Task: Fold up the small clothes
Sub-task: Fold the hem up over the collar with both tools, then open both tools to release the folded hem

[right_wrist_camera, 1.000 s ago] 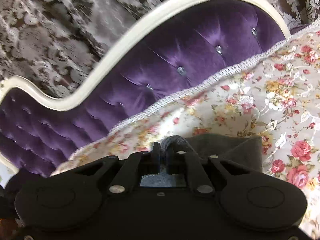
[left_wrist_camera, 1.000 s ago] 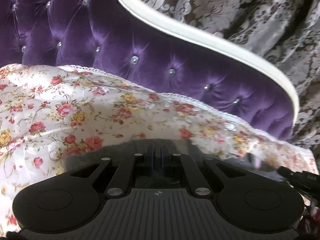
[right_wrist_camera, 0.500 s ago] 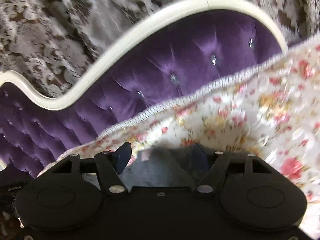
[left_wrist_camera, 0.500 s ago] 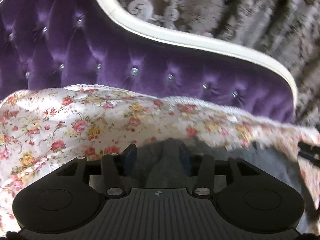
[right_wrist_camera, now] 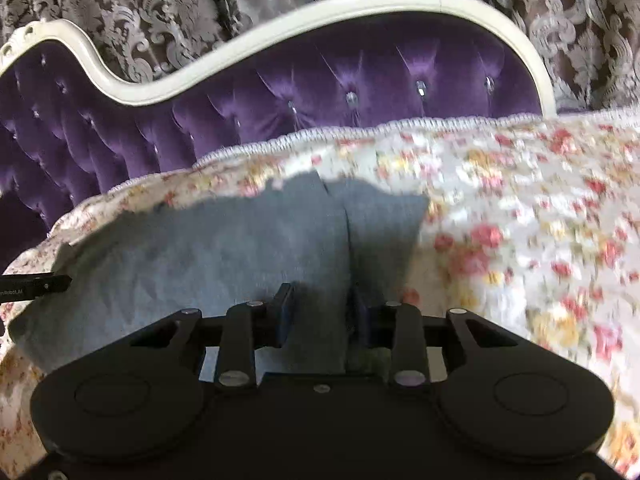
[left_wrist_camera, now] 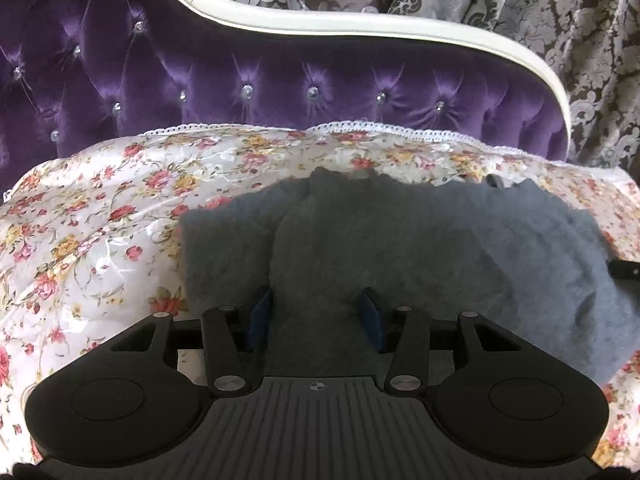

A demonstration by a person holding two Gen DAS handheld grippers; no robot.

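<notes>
A grey fuzzy garment (left_wrist_camera: 400,248) lies folded on the flowered bedspread (left_wrist_camera: 80,240), with a folded flap at its left end. My left gripper (left_wrist_camera: 316,318) hovers low over its near edge, open, and the cloth lies flat between the blue pads (left_wrist_camera: 260,316) without being pinched. In the right wrist view the same garment (right_wrist_camera: 200,248) spreads to the left. The jaws of my right gripper (right_wrist_camera: 322,314) are closing with a strip of the grey cloth between them; the pads do not visibly press on it. The tip of the left gripper (right_wrist_camera: 36,282) pokes in from the left edge.
A tufted purple headboard (left_wrist_camera: 280,80) with a cream frame (left_wrist_camera: 360,28) rises just behind the bedspread's lace edge. Patterned brown and silver curtains (right_wrist_camera: 200,12) hang behind it. Open flowered bedspread (right_wrist_camera: 520,240) stretches to the right of the garment.
Both grippers were shut on the grey cloth a second ago and have let it go. The garment now lies flat, and both hands have pulled back and rolled level. The right jaws have narrowed again.
</notes>
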